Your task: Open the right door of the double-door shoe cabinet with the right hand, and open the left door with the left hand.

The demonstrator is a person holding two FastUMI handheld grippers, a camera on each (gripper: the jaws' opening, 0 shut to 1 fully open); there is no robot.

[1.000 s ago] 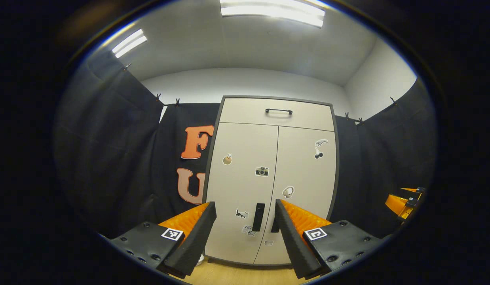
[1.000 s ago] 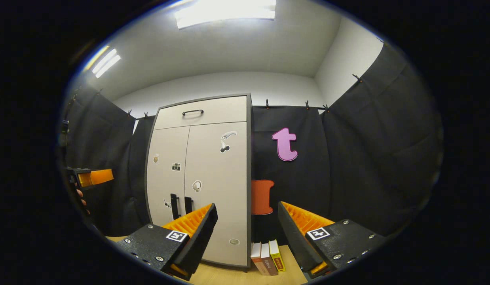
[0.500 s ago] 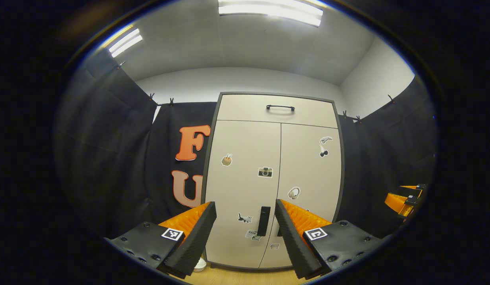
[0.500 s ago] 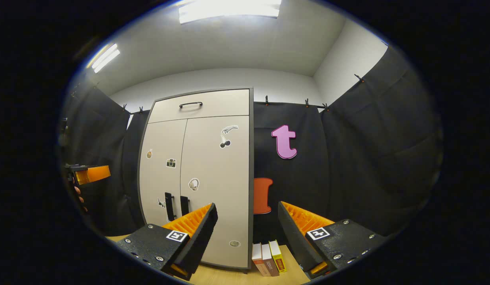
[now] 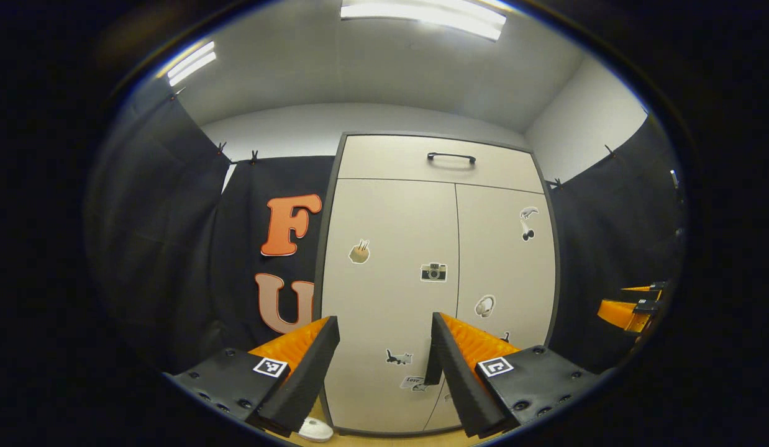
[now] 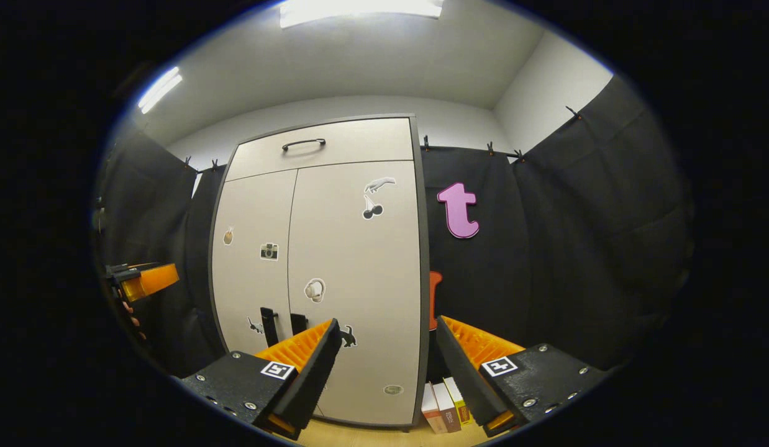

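Note:
The beige double-door shoe cabinet (image 5: 391,279) stands straight ahead with both doors shut. In the left gripper view my left gripper (image 5: 383,319) is open and empty, a short way off the left door; the black left door handle (image 5: 430,367) peeks out beside its right finger. In the right gripper view the left door handle (image 6: 269,326) and right door handle (image 6: 297,323) stand side by side at the cabinet's (image 6: 353,248) middle seam. My right gripper (image 6: 387,321) is open and empty, facing the right door's outer half. The left gripper (image 6: 142,280) shows far left, the right gripper (image 5: 630,307) far right.
A top drawer with a black handle (image 5: 451,157) sits above the doors. Black cloth walls flank the cabinet. Some books (image 6: 445,406) stand on the wooden floor at the cabinet's right side. A small white object (image 5: 316,428) lies by its left foot.
Both grippers have come closer to the cabinet, which looms larger. In the left gripper view the cabinet has slid right, and the left door handle now sits behind the right finger.

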